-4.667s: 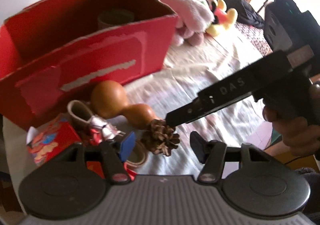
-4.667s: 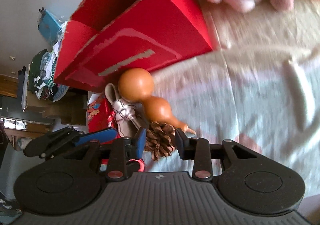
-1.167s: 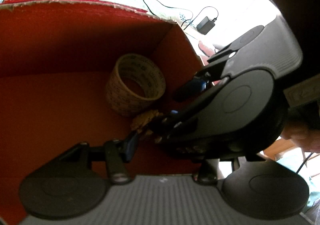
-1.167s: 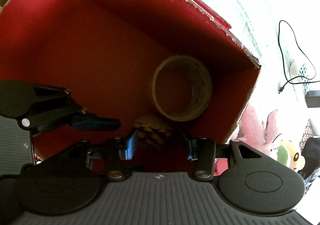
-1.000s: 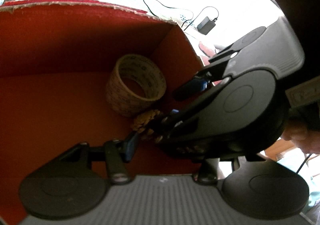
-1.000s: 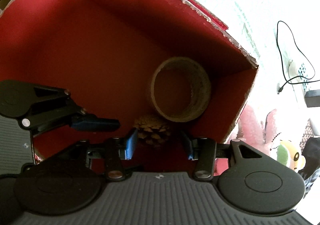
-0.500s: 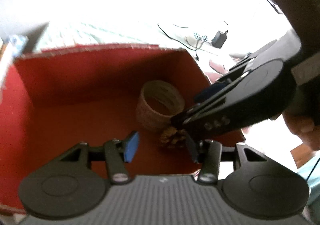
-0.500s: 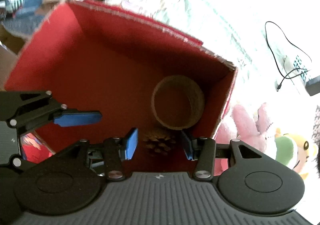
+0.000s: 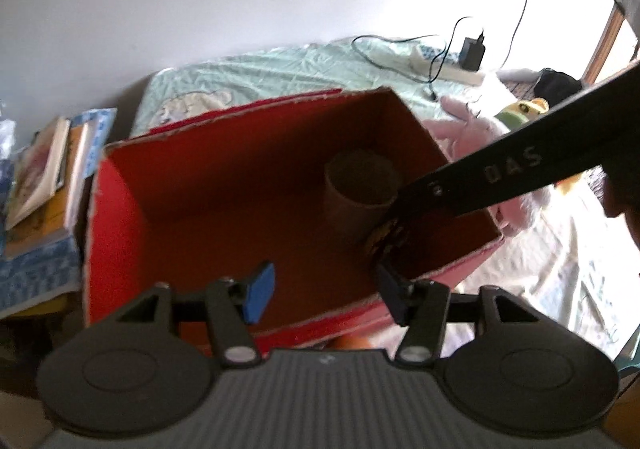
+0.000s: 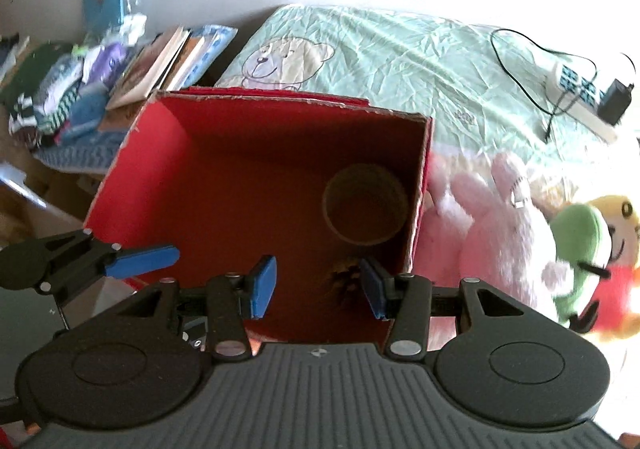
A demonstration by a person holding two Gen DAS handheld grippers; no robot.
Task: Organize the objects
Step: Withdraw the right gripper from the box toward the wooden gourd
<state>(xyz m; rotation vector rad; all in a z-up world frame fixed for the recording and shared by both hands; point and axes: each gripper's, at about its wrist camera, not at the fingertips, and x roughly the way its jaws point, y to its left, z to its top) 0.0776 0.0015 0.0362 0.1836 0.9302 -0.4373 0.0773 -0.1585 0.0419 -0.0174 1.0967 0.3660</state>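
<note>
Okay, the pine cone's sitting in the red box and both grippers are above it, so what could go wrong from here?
1. The right gripper is open just above the pine cone; one of its fingers might clip the cone or the box wall on the way out.
2. The tape roll stands close beside the cone, so a nudge might roll it.
3. The left gripper hangs over the red box near the right one; they might collide.
</note>
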